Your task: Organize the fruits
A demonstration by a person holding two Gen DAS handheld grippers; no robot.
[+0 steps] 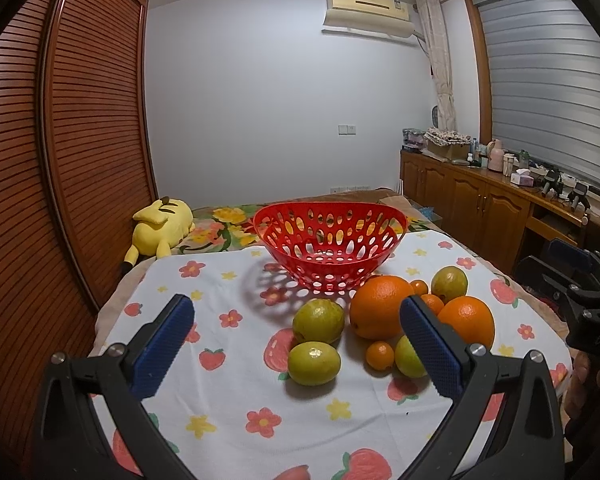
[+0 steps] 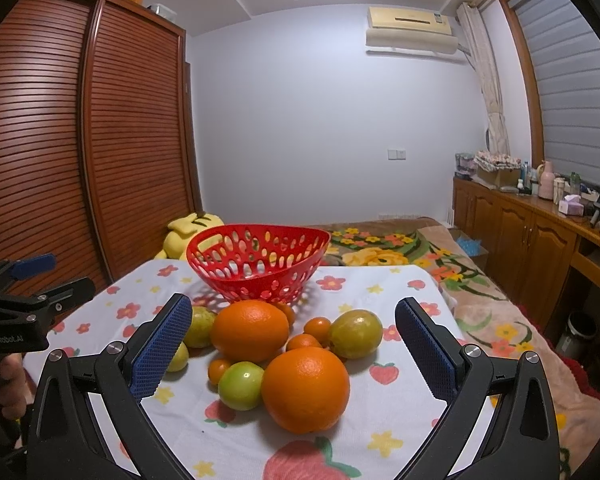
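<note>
An empty red perforated basket (image 1: 392, 222) (image 2: 204, 240) stands at the far side of the flowered tablecloth. In front of it lies a cluster of fruit: two big oranges (image 1: 380, 306) (image 2: 305, 388), several green fruits (image 1: 314, 362) (image 2: 241, 385) and several small orange fruits (image 1: 380, 355) (image 2: 318, 328). My left gripper (image 1: 296, 314) hangs open above the cloth, with the nearest green fruits between its blue pads. My right gripper (image 2: 294, 314) is open too, its fingers spread either side of the fruit pile. Neither holds anything.
A yellow plush toy (image 1: 162, 226) lies on the flowered bed behind the table. A slatted wooden wardrobe (image 1: 60, 140) fills the left. A wooden sideboard (image 1: 480, 196) with bottles and boxes runs along the right wall. The other gripper (image 1: 580, 300) shows at the right edge.
</note>
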